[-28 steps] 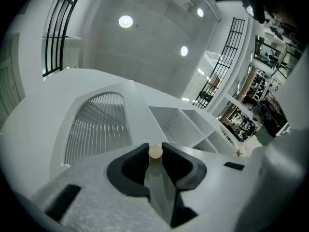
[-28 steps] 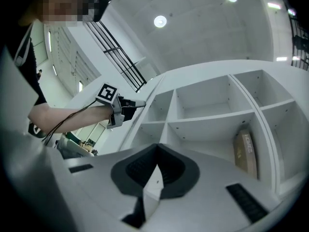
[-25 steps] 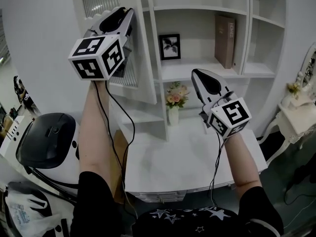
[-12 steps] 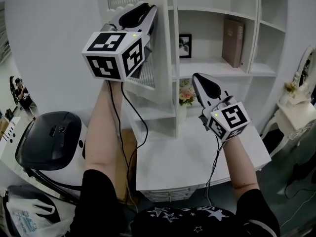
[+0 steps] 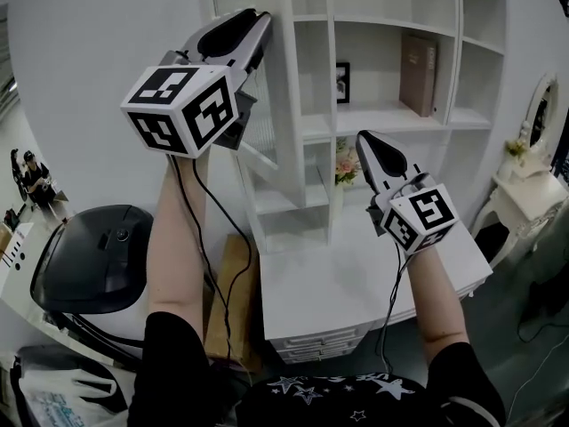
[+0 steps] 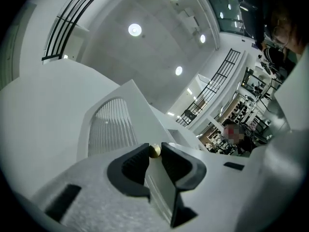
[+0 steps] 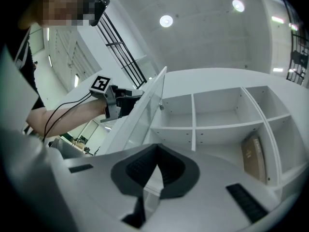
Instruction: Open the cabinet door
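The white cabinet door [image 5: 277,105], with a ribbed glass pane [image 6: 111,127], stands swung out from the shelf unit, nearly edge-on in the head view. My left gripper [image 5: 254,27] is raised at the door's outer edge and shut on its small brass knob [image 6: 154,151], which sits between the dark pads. The right gripper view shows the door [image 7: 145,108] open, with the left gripper [image 7: 118,100] behind it. My right gripper [image 5: 364,140] hangs in the air before the lower shelves, jaws shut with nothing in them [image 7: 155,164].
The open shelves hold a brown book [image 5: 418,69], a small framed picture [image 5: 342,82] and a vase of flowers [image 5: 345,169]. A white desk [image 5: 356,283] lies below. A black domed device [image 5: 89,256] sits at the left, a white side table [image 5: 524,185] at the right.
The door has swung further out from the shelves, from facing me to nearly edge-on, with my left gripper still on the knob. The right gripper has shifted slightly.
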A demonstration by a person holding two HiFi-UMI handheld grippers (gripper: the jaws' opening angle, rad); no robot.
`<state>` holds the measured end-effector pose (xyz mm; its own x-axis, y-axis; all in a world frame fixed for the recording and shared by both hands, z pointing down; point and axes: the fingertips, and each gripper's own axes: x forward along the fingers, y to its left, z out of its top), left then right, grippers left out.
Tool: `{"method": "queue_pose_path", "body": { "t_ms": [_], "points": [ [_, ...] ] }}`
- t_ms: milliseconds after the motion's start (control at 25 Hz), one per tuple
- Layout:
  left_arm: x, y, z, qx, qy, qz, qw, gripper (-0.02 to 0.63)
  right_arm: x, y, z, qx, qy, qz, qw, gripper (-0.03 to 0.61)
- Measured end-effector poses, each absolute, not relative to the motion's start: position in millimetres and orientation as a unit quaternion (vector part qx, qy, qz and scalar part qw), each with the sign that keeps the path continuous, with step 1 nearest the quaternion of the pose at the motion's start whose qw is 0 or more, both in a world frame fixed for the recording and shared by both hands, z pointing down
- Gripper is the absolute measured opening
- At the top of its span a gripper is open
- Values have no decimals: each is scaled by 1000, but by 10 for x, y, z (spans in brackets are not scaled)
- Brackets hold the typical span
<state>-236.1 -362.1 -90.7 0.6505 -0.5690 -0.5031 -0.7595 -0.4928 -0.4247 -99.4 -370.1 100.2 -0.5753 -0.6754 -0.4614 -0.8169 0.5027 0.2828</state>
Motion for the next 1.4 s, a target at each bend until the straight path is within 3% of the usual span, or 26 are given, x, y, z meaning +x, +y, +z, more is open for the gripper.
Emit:
{"method": "queue_pose_path", "body": {
  "t_ms": [400,1000,1160,1240,1400],
  "points": [
    [-3158,-3285,-908,-849,381,180,319,103,-1610,-3423,1081,-441,852,243,142,6],
    [-3824,-3192,-889,-846,375,234,297,101,-2077,-3340,1246,-454,853,214,143,6],
    [-3819,-3177,-842,-833,393,226,316,74,-2191,-3335,1278,-451,855,210,147,6],
    [-3837,-3168,-767,-832,395,238,307,42,-2230,-3328,1330,-449,857,205,146,6],
    [-3945,-3198,-466,-836,398,256,279,41,-2227,-3313,1451,-451,859,195,143,6]
  ]
}}
